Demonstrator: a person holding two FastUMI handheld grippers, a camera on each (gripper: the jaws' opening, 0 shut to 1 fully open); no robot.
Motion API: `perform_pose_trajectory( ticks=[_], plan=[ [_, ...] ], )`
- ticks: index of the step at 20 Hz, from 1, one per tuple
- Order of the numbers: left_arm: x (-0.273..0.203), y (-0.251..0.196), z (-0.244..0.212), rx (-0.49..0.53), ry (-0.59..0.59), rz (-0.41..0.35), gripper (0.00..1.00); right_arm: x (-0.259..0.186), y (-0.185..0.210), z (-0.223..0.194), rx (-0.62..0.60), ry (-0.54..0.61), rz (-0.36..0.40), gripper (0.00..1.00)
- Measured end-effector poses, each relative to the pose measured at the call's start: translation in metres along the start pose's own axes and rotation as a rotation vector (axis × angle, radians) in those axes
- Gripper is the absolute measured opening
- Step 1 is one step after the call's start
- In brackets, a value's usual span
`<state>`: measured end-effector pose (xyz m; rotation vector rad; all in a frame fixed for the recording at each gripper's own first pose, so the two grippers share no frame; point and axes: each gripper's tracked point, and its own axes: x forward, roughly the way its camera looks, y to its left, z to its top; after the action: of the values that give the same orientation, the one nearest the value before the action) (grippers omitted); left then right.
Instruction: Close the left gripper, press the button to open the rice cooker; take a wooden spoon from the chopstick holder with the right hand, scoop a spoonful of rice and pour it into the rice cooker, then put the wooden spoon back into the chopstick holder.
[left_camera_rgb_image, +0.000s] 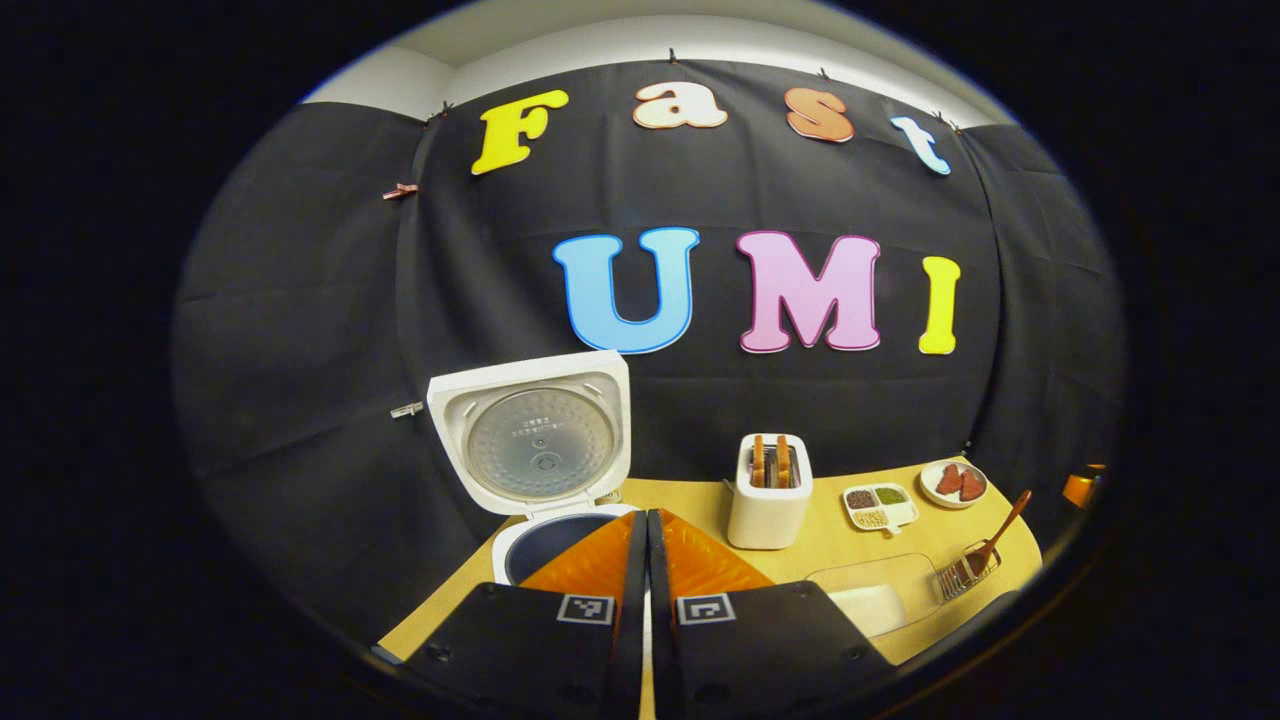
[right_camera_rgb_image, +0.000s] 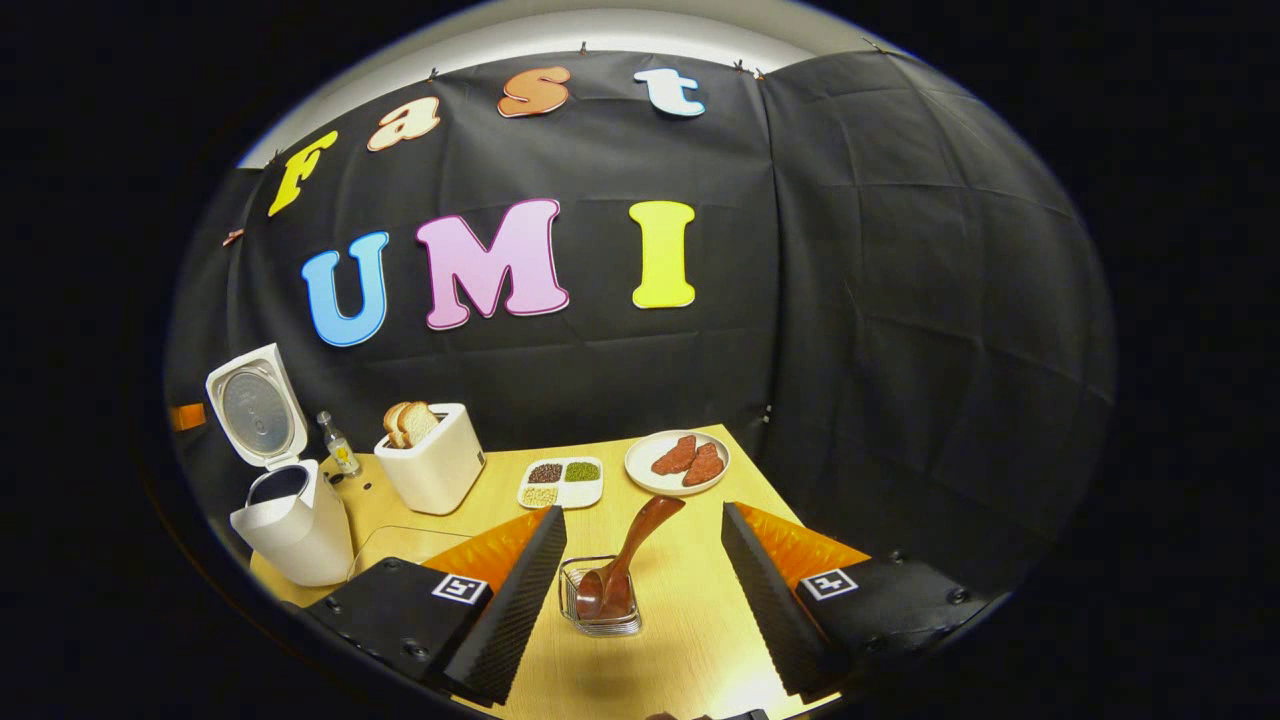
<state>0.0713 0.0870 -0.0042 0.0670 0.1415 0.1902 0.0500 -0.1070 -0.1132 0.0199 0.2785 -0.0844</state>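
Observation:
The white rice cooker (left_camera_rgb_image: 520, 560) stands open at the table's left, its lid (left_camera_rgb_image: 530, 435) upright and the dark inner pot showing. My left gripper (left_camera_rgb_image: 647, 518) is shut with nothing between its fingers, its tips just right of the pot's rim. In the right gripper view the cooker (right_camera_rgb_image: 290, 525) is at far left. The wooden spoon (right_camera_rgb_image: 630, 555) rests bowl-down in the wire chopstick holder (right_camera_rgb_image: 600, 605), its handle leaning away. My right gripper (right_camera_rgb_image: 641, 510) is open, a finger on each side of the spoon and not touching it. A clear container of rice (left_camera_rgb_image: 870, 600) lies near the front edge.
A white toaster (right_camera_rgb_image: 432, 465) with bread stands mid-table, with a small bottle (right_camera_rgb_image: 340, 445) beside it. Behind the holder are a divided dish of beans (right_camera_rgb_image: 562, 482) and a plate of meat slices (right_camera_rgb_image: 678, 462). The wooden table (right_camera_rgb_image: 690, 620) ends just right of the plate.

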Motion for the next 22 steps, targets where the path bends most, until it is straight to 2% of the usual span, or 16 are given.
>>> perform_pose_trajectory(
  ticks=[2,3,4,5,6,7,9,10,13,16,20,22],
  plan=[
    [-0.011,-0.016,0.001,0.007,0.006,-0.014,0.12,0.010,0.001,-0.008,0.001,0.022,0.017,0.97],
    [-0.016,-0.025,0.001,0.002,0.009,-0.023,0.16,0.016,0.002,-0.014,0.001,0.040,0.024,0.97],
    [-0.020,-0.035,-0.001,-0.004,0.014,-0.035,0.25,0.022,0.002,-0.021,0.003,0.059,0.032,0.97],
    [-0.023,-0.045,-0.003,-0.012,0.016,-0.048,0.22,0.028,0.002,-0.028,0.008,0.083,0.039,0.98],
    [-0.027,-0.054,-0.006,-0.018,0.022,-0.060,0.31,0.033,0.003,-0.034,0.016,0.101,0.051,0.97],
    [-0.030,-0.062,-0.010,-0.019,0.027,-0.069,0.22,0.039,0.003,-0.037,0.019,0.109,0.057,0.98],
    [-0.035,-0.074,-0.015,-0.028,0.027,-0.082,0.41,0.052,0.003,-0.048,0.019,0.143,0.070,0.98],
    [-0.036,-0.081,-0.018,-0.044,0.031,-0.091,0.64,0.059,0.002,-0.054,0.020,0.159,0.073,0.98],
    [-0.041,-0.084,-0.034,-0.101,0.075,-0.042,0.98,0.082,-0.003,-0.071,0.041,0.213,0.082,0.98],
    [-0.045,-0.081,-0.047,-0.132,0.111,0.017,0.98,0.106,-0.007,-0.091,0.067,0.270,0.102,0.99],
    [-0.066,-0.073,-0.064,-0.107,0.150,0.095,0.98,0.132,0.001,-0.110,0.122,0.322,0.162,0.99],
    [-0.078,-0.074,-0.081,-0.138,0.185,0.108,0.98,0.144,0.009,-0.109,0.134,0.304,0.188,0.97]
  ],
)
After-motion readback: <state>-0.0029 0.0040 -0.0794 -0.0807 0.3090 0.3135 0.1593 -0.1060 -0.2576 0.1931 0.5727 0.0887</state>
